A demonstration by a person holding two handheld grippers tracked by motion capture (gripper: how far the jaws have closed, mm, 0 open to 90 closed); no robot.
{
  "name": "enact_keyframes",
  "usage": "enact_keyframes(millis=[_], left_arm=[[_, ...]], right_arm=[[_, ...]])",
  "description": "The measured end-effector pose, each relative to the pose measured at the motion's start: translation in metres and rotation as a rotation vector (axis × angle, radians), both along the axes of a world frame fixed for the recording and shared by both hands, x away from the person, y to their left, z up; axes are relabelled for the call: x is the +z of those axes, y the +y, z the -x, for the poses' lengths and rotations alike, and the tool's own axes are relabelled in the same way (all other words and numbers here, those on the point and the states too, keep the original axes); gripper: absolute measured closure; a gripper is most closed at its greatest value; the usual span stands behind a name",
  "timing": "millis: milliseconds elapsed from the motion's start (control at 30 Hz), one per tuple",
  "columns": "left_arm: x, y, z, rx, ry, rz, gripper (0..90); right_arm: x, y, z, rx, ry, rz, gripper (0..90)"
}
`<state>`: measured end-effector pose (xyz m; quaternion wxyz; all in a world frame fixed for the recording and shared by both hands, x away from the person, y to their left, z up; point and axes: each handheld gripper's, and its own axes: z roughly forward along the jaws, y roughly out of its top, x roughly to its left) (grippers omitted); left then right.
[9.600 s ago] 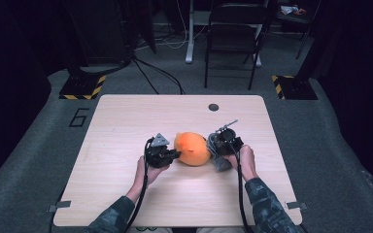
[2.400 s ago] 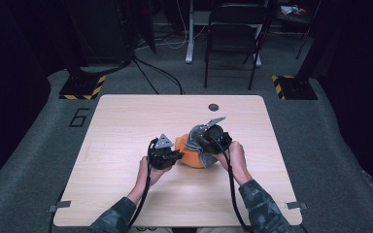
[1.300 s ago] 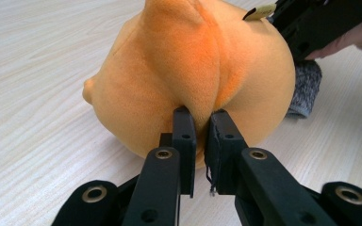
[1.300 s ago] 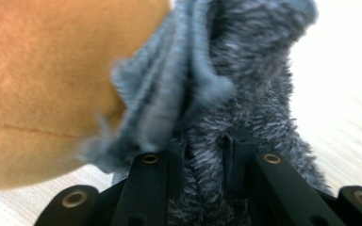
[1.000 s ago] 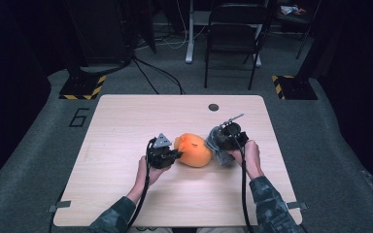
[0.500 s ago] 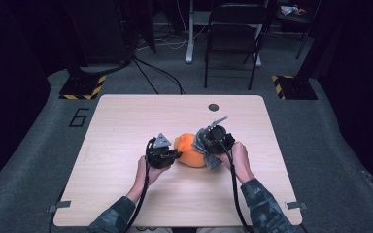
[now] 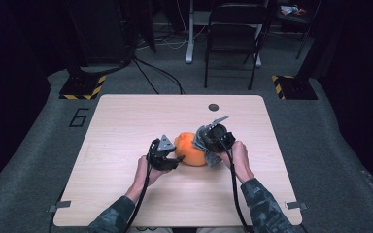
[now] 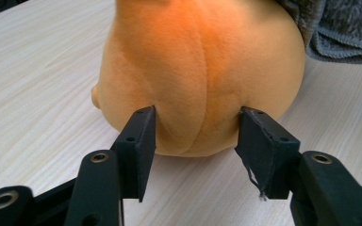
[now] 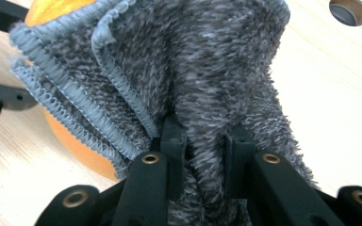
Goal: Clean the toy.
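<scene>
An orange plush toy [image 7: 190, 149] lies on the wooden table [image 7: 126, 126] between my hands. My left gripper [image 7: 175, 159] sits at the toy's left end. In the left gripper view the jaws of the left gripper [image 8: 195, 117] have just been opening and now stand apart, with the toy's rounded end [image 8: 202, 70] bulging between their tips. My right gripper [image 7: 203, 145] is shut on a fuzzy grey cloth [image 9: 207, 61], bunched between its jaws [image 9: 202, 136] and draped over the toy's right side [image 9: 75, 146].
A round grommet hole [image 7: 213, 107] sits in the table beyond the toy. A folding chair [image 7: 233, 39] and cables stand on the carpet past the far edge. Bare tabletop lies to the left and right of my hands.
My right gripper has carried the grey cloth leftward onto the toy since a second ago. The left hand has stayed where it was.
</scene>
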<state>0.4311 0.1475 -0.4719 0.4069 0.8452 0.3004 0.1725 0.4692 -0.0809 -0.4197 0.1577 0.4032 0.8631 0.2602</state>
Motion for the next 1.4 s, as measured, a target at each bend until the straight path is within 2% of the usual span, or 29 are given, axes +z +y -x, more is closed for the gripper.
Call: enact_keyframes(millis=[67, 200, 300, 467, 500, 633, 800, 933, 1067, 1167, 1200, 1233, 1400], left_arm=[[-0.002, -0.004, 0.001, -0.002, -0.018, -0.015, 47.0], [-0.009, -0.008, 0.002, 0.012, -0.050, -0.018, 59.0], [-0.010, -0.007, 0.002, 0.015, -0.058, -0.021, 72.6], [-0.007, -0.004, 0.002, 0.016, -0.054, -0.007, 81.1], [-0.005, -0.003, 0.002, 0.022, -0.043, 0.012, 81.8], [0.000, 0.002, 0.001, 0.039, -0.001, 0.073, 82.8], [0.008, 0.004, 0.001, 0.040, 0.043, 0.110, 82.7], [0.012, 0.003, 0.003, 0.037, 0.059, 0.112, 82.7], [0.016, -0.001, 0.007, 0.019, 0.054, 0.103, 82.5], [0.015, -0.004, 0.008, 0.017, 0.048, 0.086, 82.4], [0.014, -0.004, 0.008, 0.022, 0.053, 0.082, 82.3], [0.013, -0.003, 0.007, 0.023, 0.050, 0.085, 82.2], [0.011, -0.001, 0.005, 0.028, 0.054, 0.094, 82.0]], right_arm=[[0.000, 0.000, -0.001, 0.004, -0.003, -0.004, 74.5], [-0.003, 0.001, -0.001, 0.001, -0.006, -0.004, 74.5], [-0.004, 0.001, -0.001, 0.004, -0.013, -0.008, 74.5], [-0.001, 0.000, -0.001, -0.001, -0.017, -0.019, 74.4], [0.000, -0.002, -0.001, 0.001, -0.015, -0.012, 74.4], [0.012, -0.007, 0.001, -0.009, -0.029, -0.036, 74.3], [0.025, -0.004, 0.008, 0.013, -0.073, -0.048, 74.2], [0.031, 0.006, 0.014, 0.046, -0.091, -0.038, 74.1], [0.034, 0.016, 0.021, 0.064, -0.115, -0.047, 73.9], [0.029, 0.024, 0.021, 0.081, -0.112, -0.046, 73.7], [0.024, 0.027, 0.019, 0.087, -0.127, -0.030, 73.8], [0.022, 0.028, 0.020, 0.069, -0.110, -0.033, 73.8], [0.018, 0.023, 0.015, 0.068, -0.098, -0.044, 73.6]])
